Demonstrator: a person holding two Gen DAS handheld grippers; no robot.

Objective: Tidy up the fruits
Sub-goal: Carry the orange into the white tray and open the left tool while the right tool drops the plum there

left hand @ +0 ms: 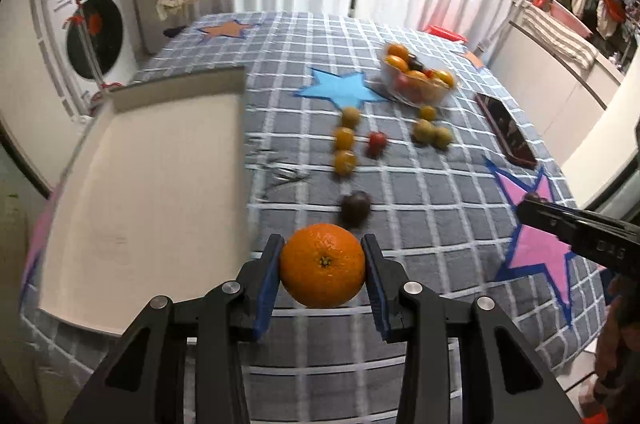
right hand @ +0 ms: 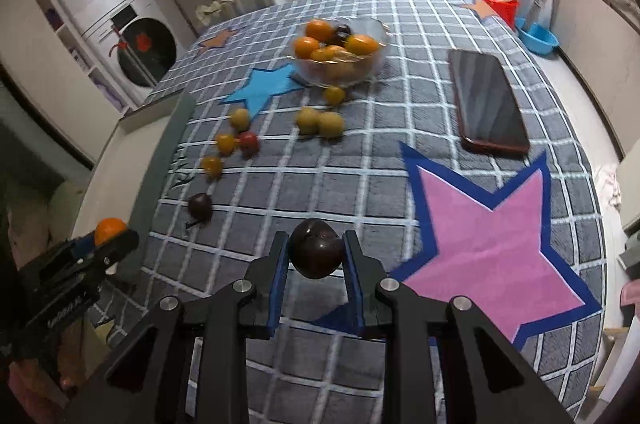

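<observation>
Two fruits gripped, sorting barely begun
Left tongs (left hand: 322,270) clamp an orange (left hand: 322,265), right tongs (right hand: 316,253) a plum (right hand: 316,253); tray (left hand: 140,184) at 9 o'clock bare, bowl (left hand: 416,84) at 1 o'clock full.

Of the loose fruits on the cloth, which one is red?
The small red fruit, just right of the column of yellow-orange ones. The other loose fruits are yellow, yellow-green, or dark purple.
</observation>
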